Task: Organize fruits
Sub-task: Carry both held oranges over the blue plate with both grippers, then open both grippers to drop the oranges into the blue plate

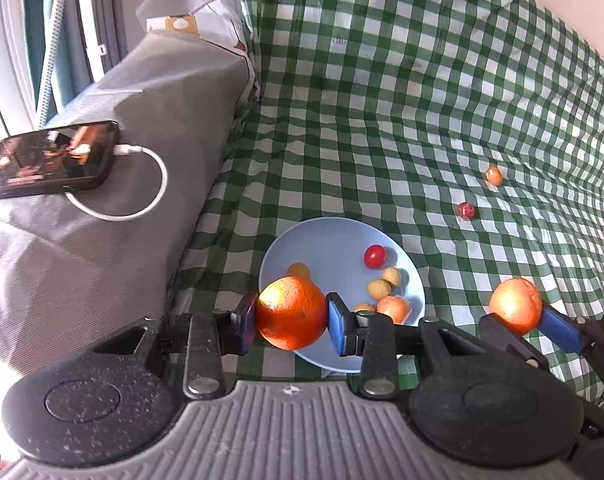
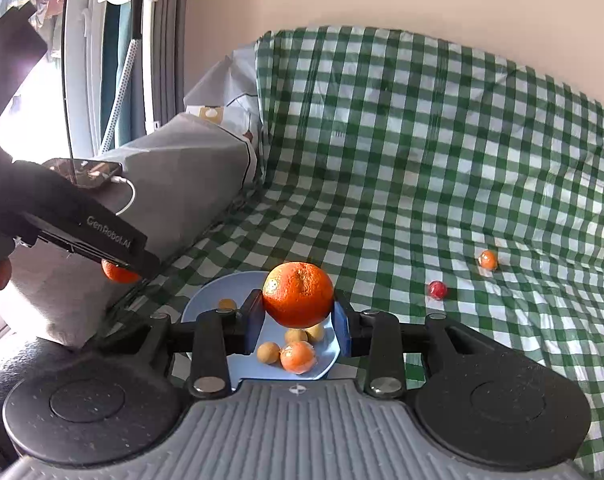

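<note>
Left hand-held gripper (image 1: 291, 314) clamps an orange (image 1: 291, 312) just above the near rim of the blue plate (image 1: 334, 236). Right hand-held gripper (image 2: 297, 312) grips a second orange (image 2: 297, 294) over that plate; two small fruits (image 2: 438, 290) lie beyond it on the checked cloth (image 2: 422, 140).

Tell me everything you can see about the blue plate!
The blue plate is round, shallow, smooth and pale blue, perhaps plastic or ceramic. It lies flat on the green checked cloth beside a grey cushion. On it lie a red cherry tomato, several small tan round fruits and an orange fruit. Both grippers hold oranges above its near side, not touching it.
</note>
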